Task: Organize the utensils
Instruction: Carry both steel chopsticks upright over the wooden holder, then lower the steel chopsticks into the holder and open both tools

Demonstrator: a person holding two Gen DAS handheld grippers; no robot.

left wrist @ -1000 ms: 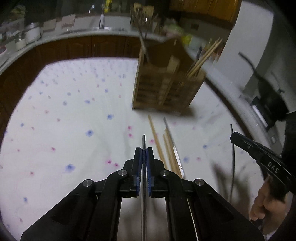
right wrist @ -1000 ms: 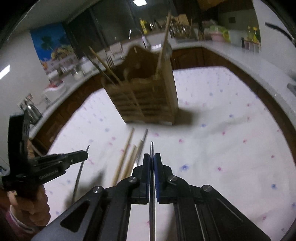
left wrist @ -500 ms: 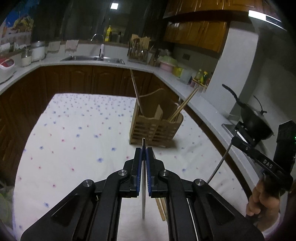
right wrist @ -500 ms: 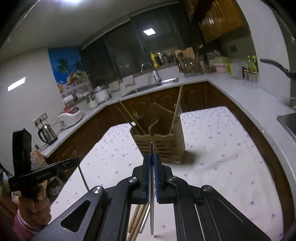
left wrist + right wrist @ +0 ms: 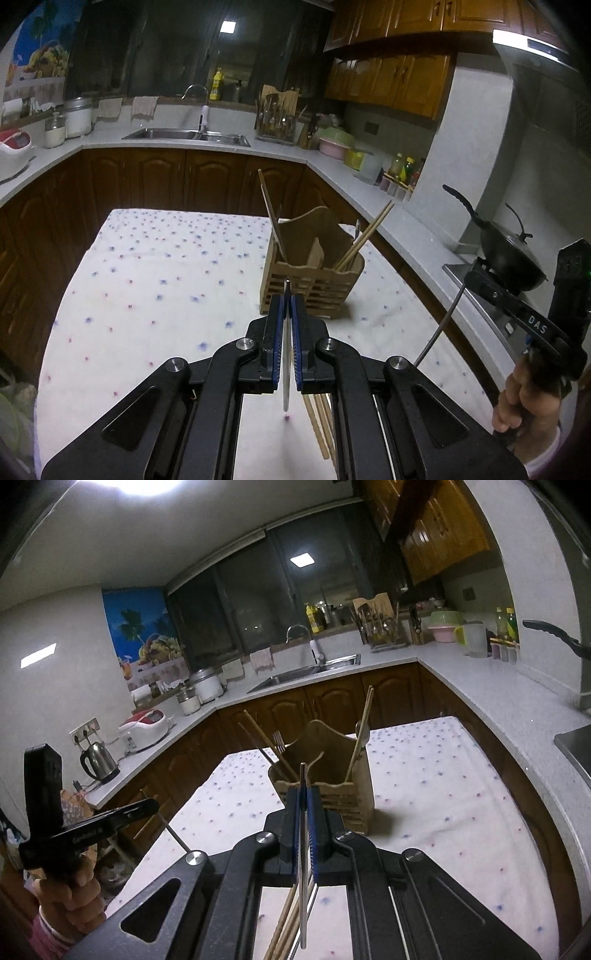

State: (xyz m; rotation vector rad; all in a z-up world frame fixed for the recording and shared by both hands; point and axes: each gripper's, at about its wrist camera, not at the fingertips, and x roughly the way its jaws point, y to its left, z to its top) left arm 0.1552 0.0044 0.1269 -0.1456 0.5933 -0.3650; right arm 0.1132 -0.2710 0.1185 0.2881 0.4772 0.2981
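A wooden holder (image 5: 314, 277) with slatted sides stands upright on the flowered cloth. Chopsticks (image 5: 364, 238) lean out of its right side, and 1 tall stick (image 5: 271, 214) leans out of its left. A fork (image 5: 277, 740) pokes up there too. More wooden chopsticks (image 5: 319, 424) lie flat in front of the holder, maybe 3.
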